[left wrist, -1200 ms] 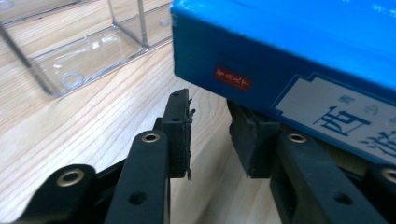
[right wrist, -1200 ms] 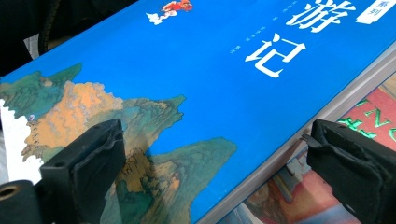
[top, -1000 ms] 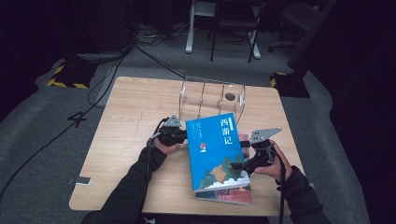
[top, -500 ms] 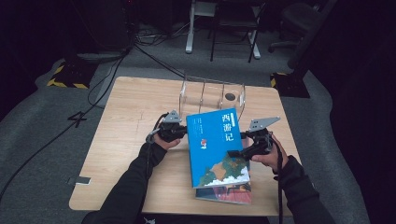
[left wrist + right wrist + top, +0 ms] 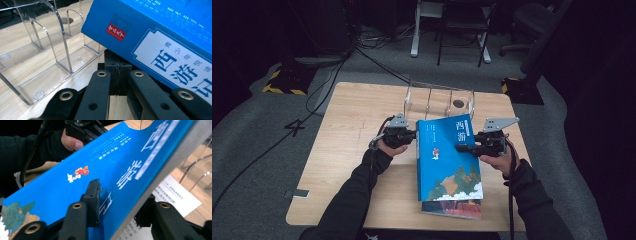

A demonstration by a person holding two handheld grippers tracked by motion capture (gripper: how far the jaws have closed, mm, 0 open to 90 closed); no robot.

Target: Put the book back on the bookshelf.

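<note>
Right gripper view: my right gripper (image 5: 117, 207) jaws have just been closing and now pinch the blue book (image 5: 82, 180) by its edge. Left gripper (image 5: 117, 77) pressed together under the opposite edge. Book now lifted off the table (image 5: 357, 125), near the clear rack (image 5: 439, 100); racking looks next.

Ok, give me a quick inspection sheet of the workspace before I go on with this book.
Surface: wooden table, level.
Job's things: blue book, far end raised, lying over a second book; clear rack behind.
Clutter: nothing seen.
Grippers: left gripper shut, pads together at the blue book's edge; right gripper astride the opposite edge, jaws just been closing, one pad on the cover.
Cables: floor cables beyond the table.
Surroundings: dark room, chair legs, hazard tape.
</note>
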